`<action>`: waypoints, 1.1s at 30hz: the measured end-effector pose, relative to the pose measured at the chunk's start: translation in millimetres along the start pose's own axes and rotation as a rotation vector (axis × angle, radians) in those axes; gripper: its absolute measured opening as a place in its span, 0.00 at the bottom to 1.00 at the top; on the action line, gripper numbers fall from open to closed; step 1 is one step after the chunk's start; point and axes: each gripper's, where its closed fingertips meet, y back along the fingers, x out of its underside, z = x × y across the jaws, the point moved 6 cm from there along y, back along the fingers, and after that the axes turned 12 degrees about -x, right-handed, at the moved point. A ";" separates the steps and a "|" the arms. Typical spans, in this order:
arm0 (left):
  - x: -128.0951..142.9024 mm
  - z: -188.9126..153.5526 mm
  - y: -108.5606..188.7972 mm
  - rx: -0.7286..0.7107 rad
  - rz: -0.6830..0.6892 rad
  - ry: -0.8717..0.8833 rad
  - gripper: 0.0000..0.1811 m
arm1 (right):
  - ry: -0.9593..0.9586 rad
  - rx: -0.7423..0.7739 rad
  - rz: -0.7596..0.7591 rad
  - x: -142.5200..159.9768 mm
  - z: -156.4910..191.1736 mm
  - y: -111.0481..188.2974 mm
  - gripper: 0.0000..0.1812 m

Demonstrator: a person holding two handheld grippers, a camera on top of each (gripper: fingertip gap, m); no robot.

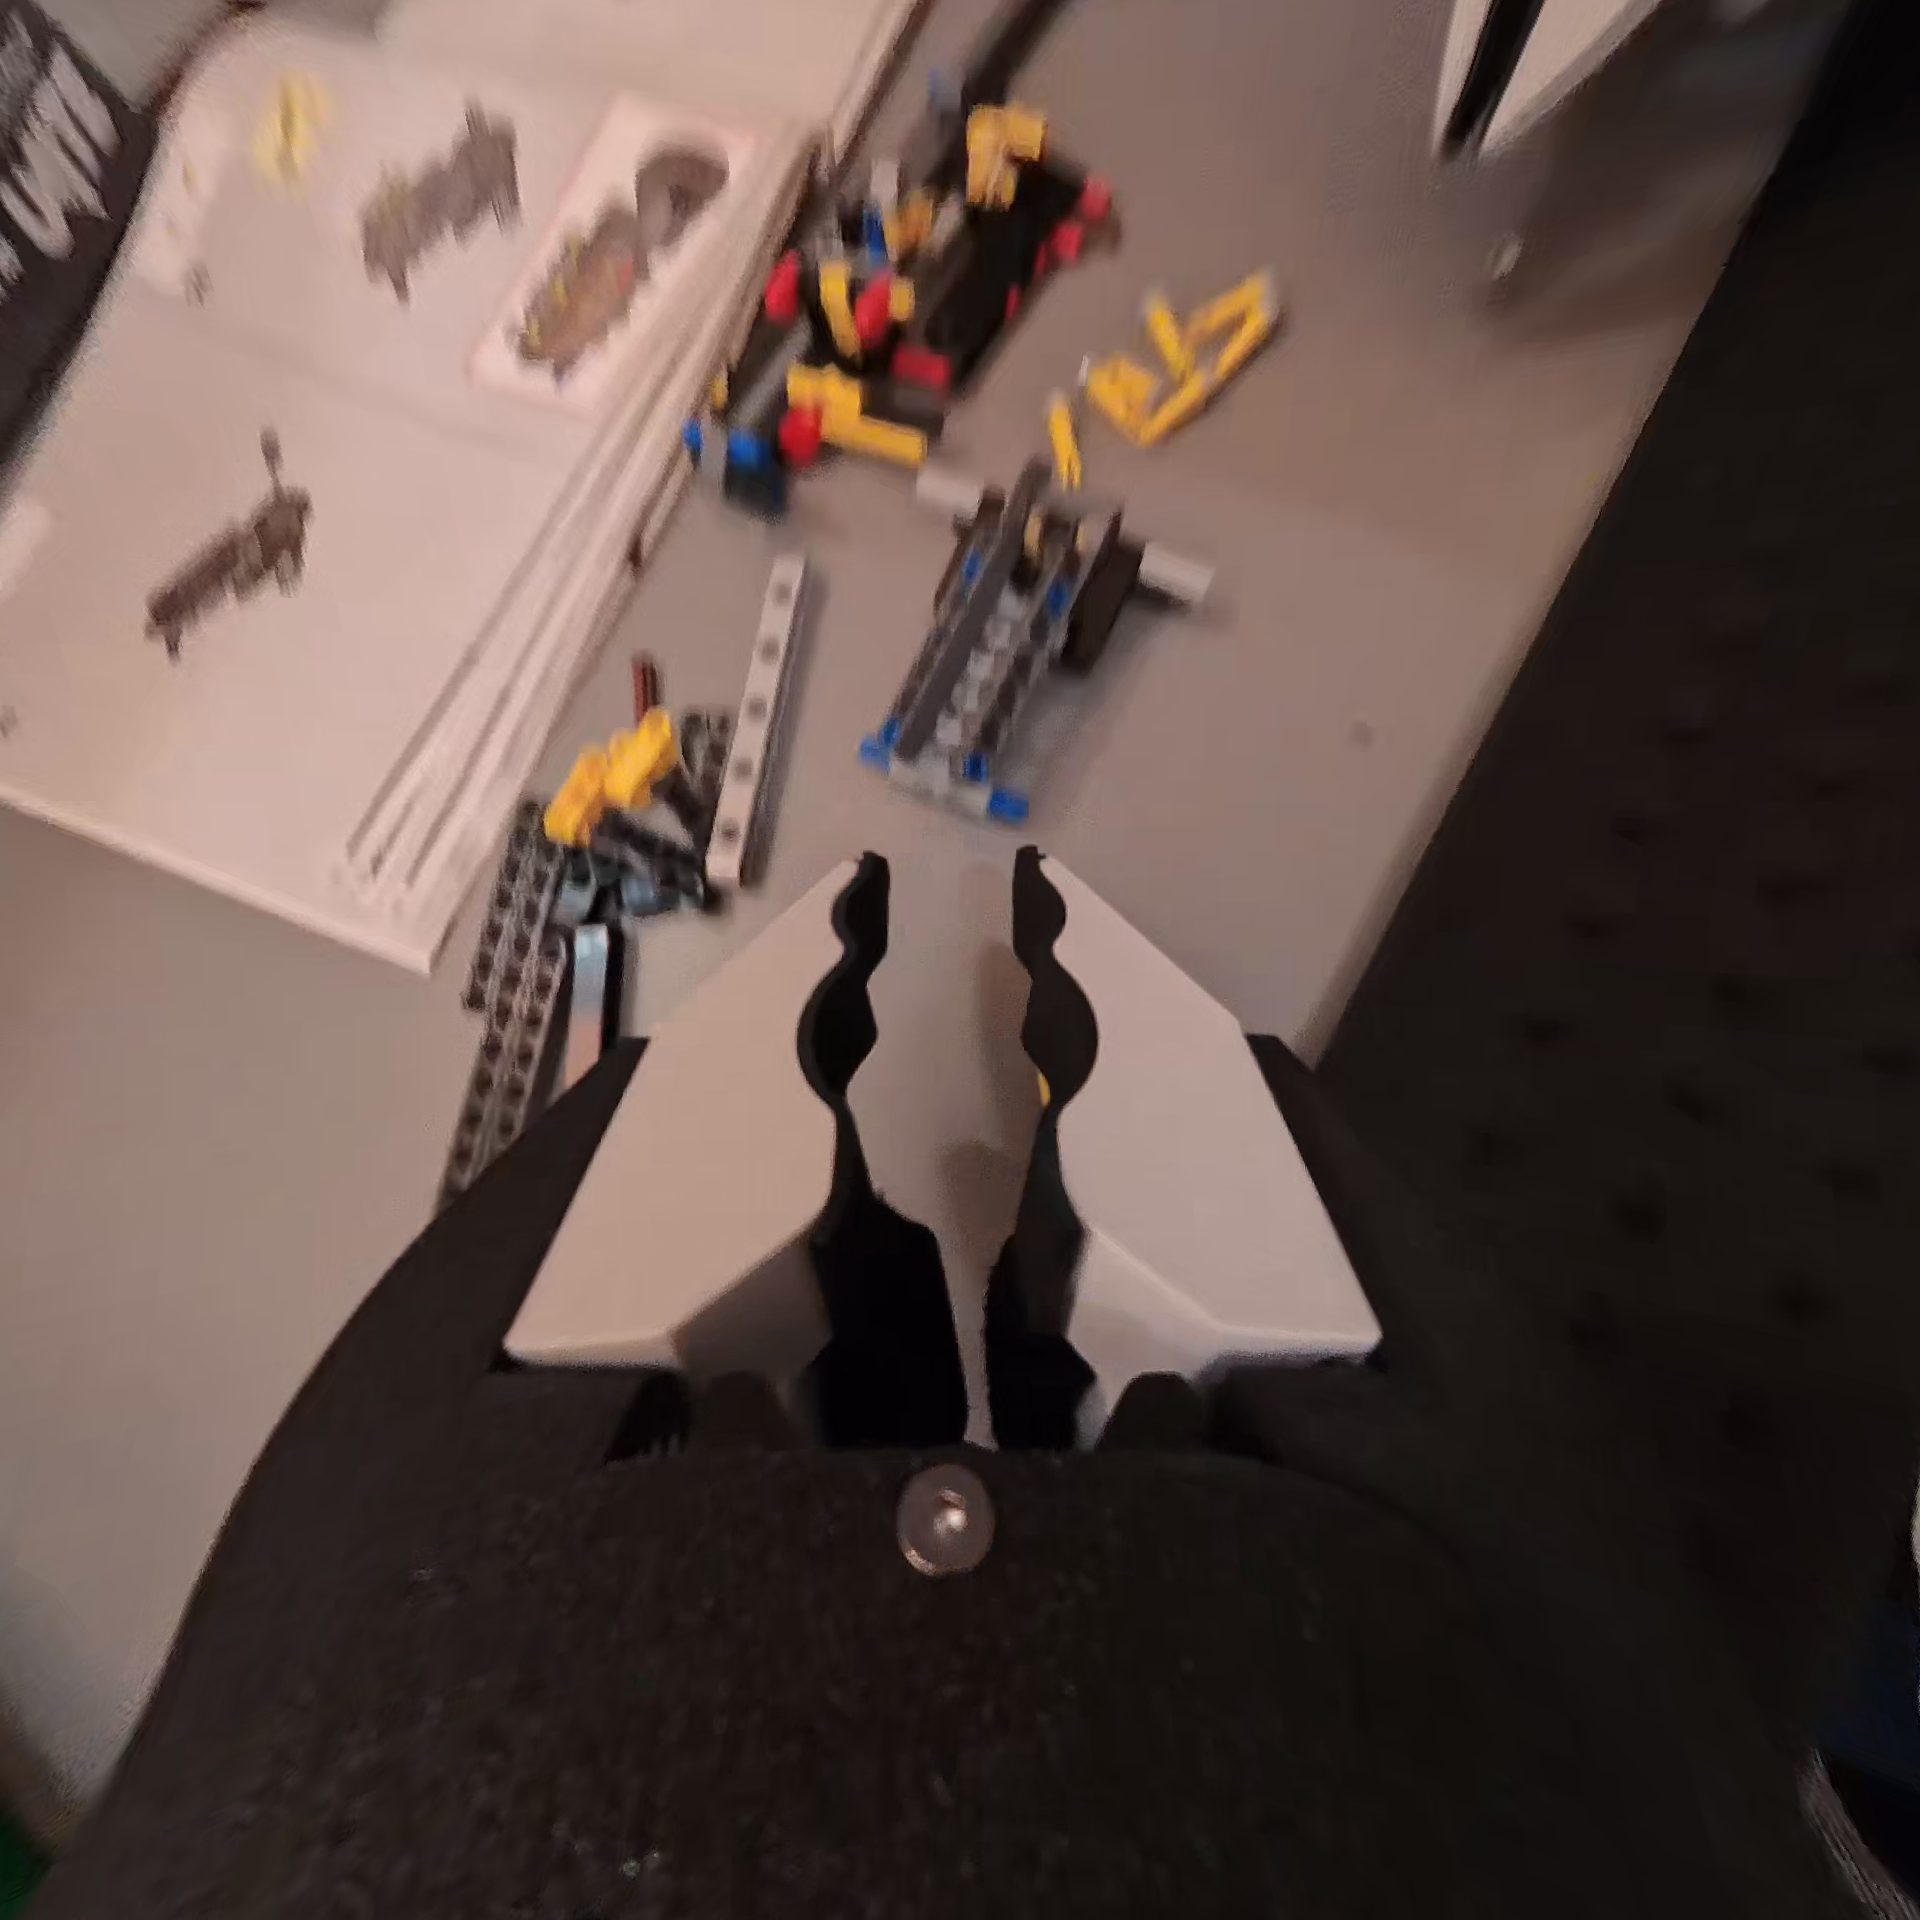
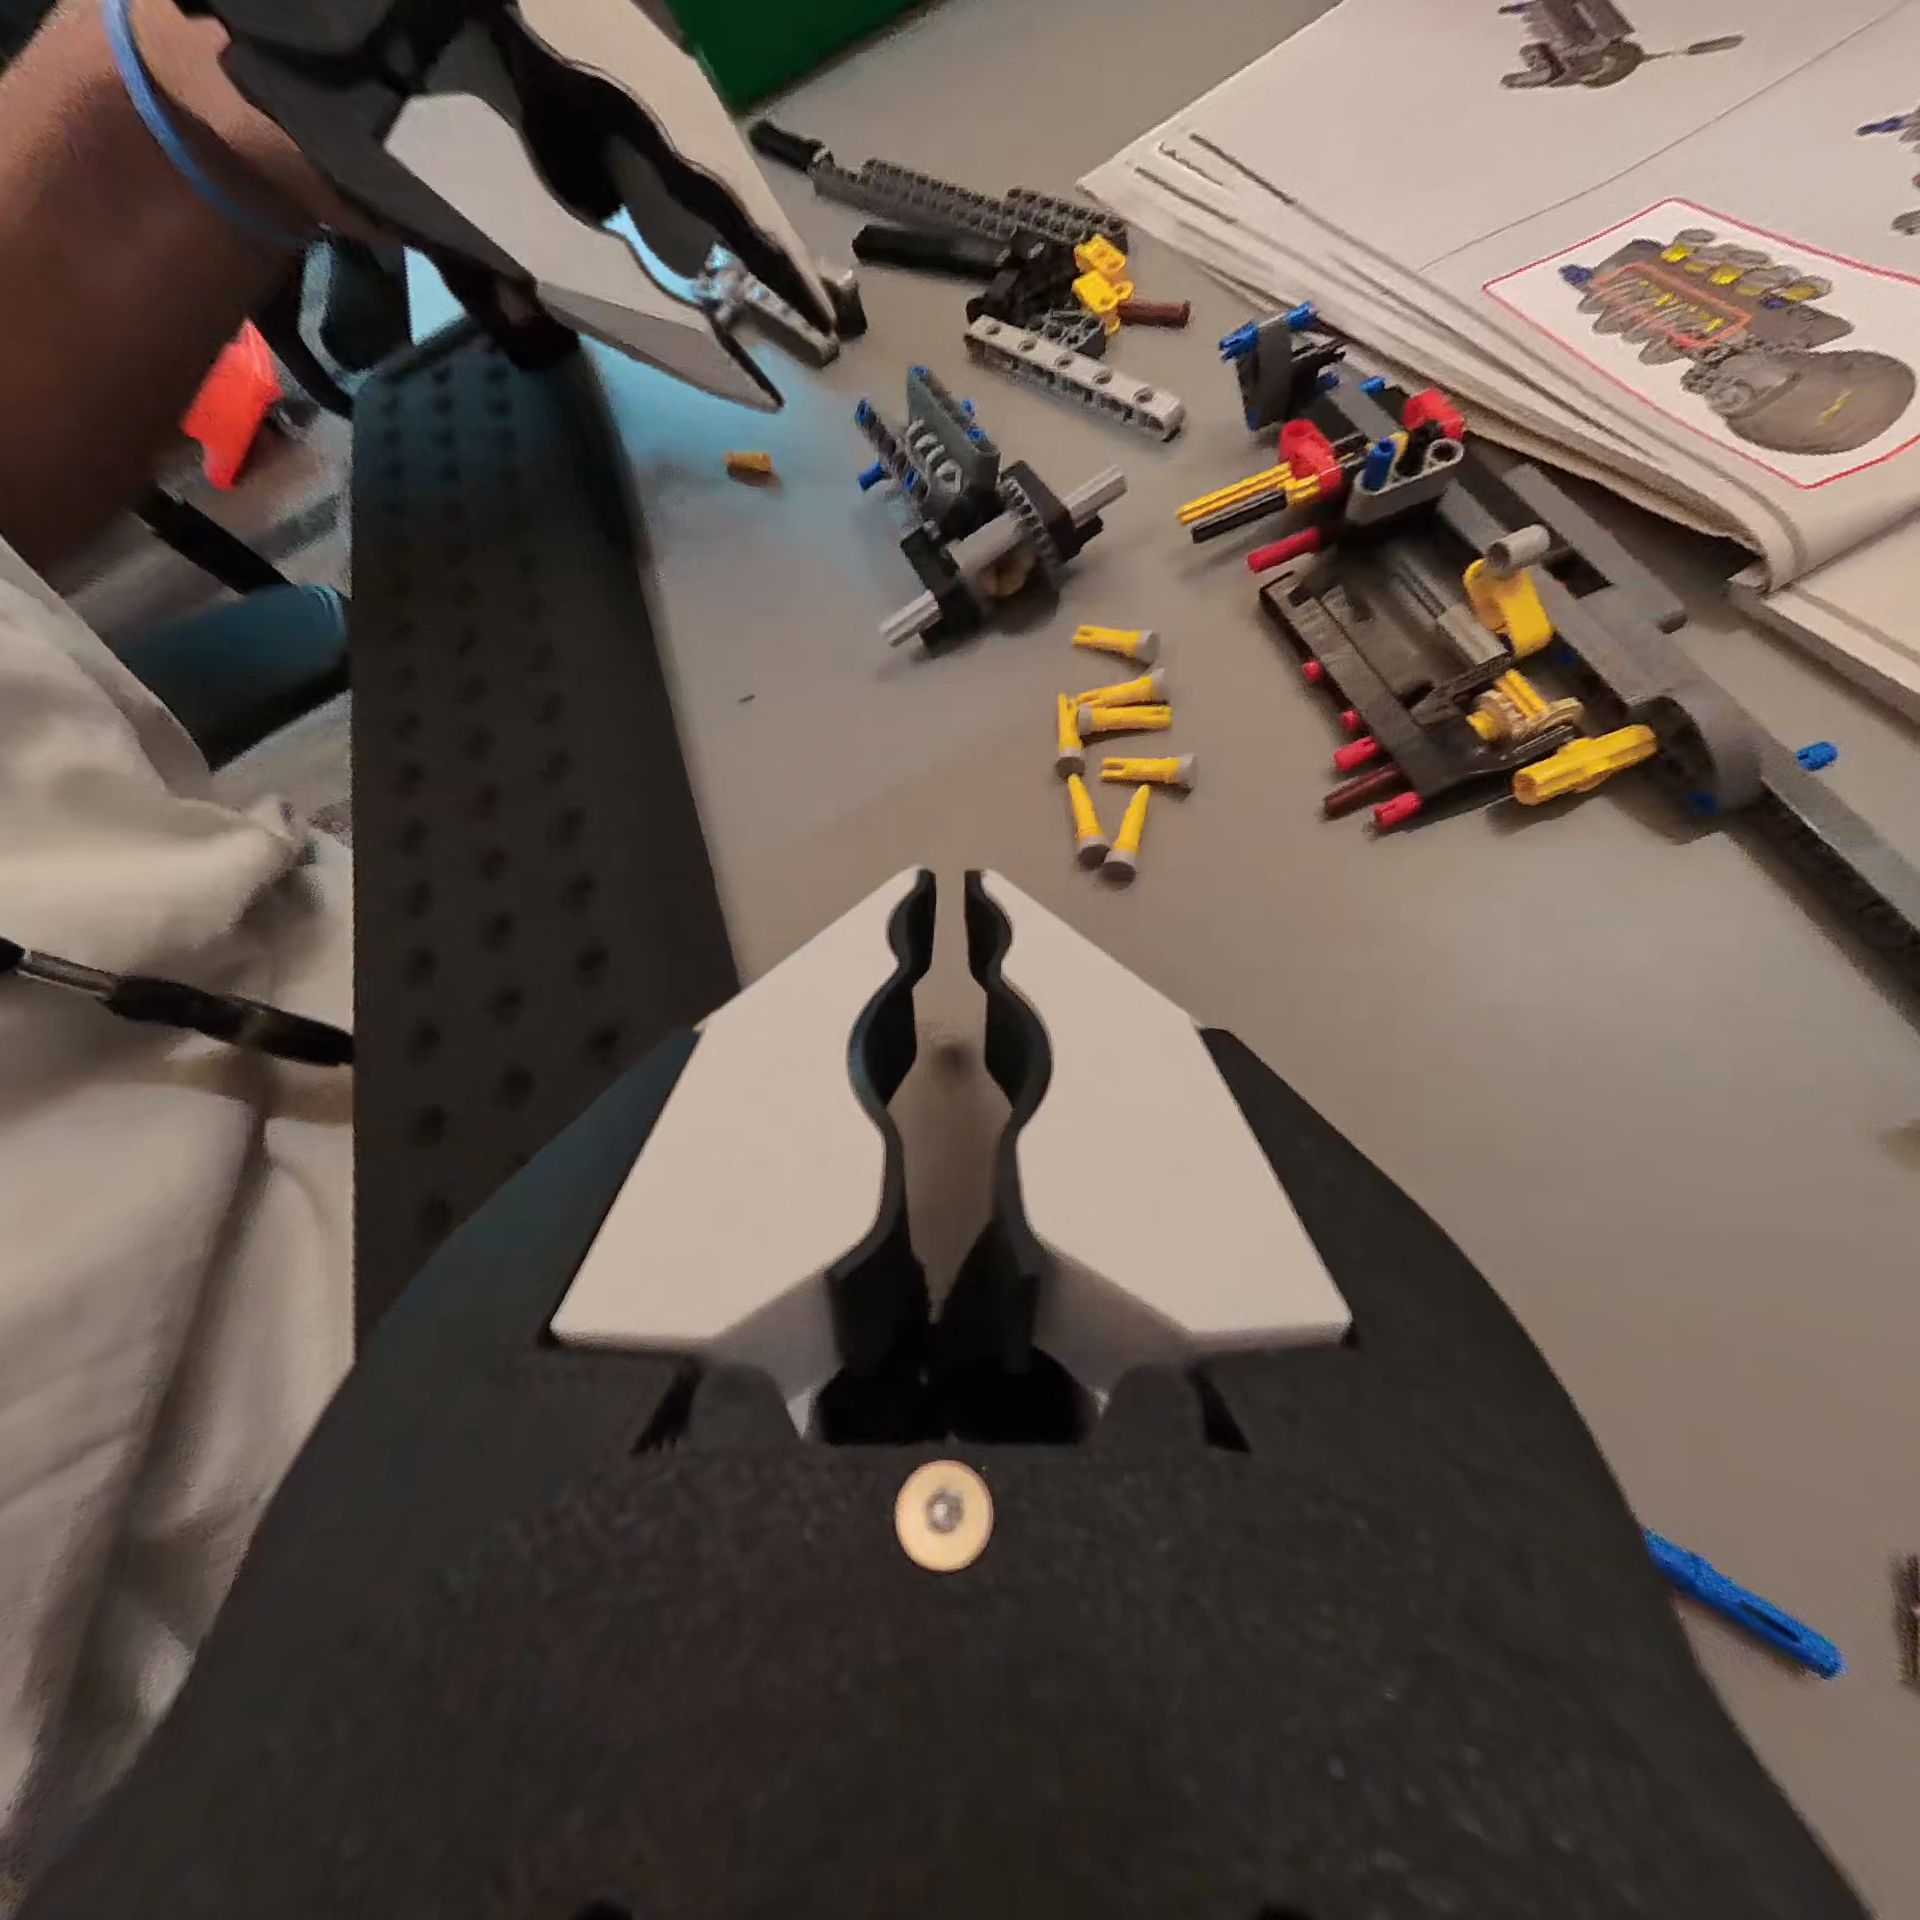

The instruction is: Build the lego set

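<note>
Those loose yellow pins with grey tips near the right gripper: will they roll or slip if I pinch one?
The yellow pins look round and tapered, so a nudge probably rolls them in a curve. Small, smooth plastic may squirt from the right gripper. They lie close together, so neighbours likely scatter.

A small grey and black lego build (image 2: pixel 982 525) with blue pins and a grey rod lies on its side in the middle of the right wrist view. Just below it, loose yellow pins (image 2: pixel 1117 743) with grey tips lie scattered. To the right sits a long black and grey frame (image 2: pixel 1455 634) with red, yellow and blue bits. A grey beam (image 2: pixel 1075 376) with holes lies flat above.
</note>
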 end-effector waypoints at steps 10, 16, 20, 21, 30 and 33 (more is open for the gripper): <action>27.5 -7.9 16.6 0.038 0.078 0.155 0.16 | -0.056 0.120 0.098 37.1 7.3 64.7 0.07; 1.2 -12.1 16.4 0.002 -0.040 0.090 0.15 | -0.015 0.055 0.241 46.9 24.3 55.9 0.08; -29.5 -39.3 11.3 0.026 -0.163 -0.020 0.15 | 0.106 0.017 0.317 41.7 25.7 42.6 0.06; -35.6 -45.8 11.2 0.035 -0.190 -0.038 0.15 | 0.131 -0.004 0.341 42.8 25.9 39.5 0.05; -49.5 -67.1 13.5 0.056 -0.309 0.010 0.14 | 0.277 -0.065 0.430 49.3 22.5 26.8 0.06; -50.5 -70.1 14.9 0.068 -0.317 -0.002 0.14 | 0.344 -0.053 0.461 51.6 21.1 26.3 0.05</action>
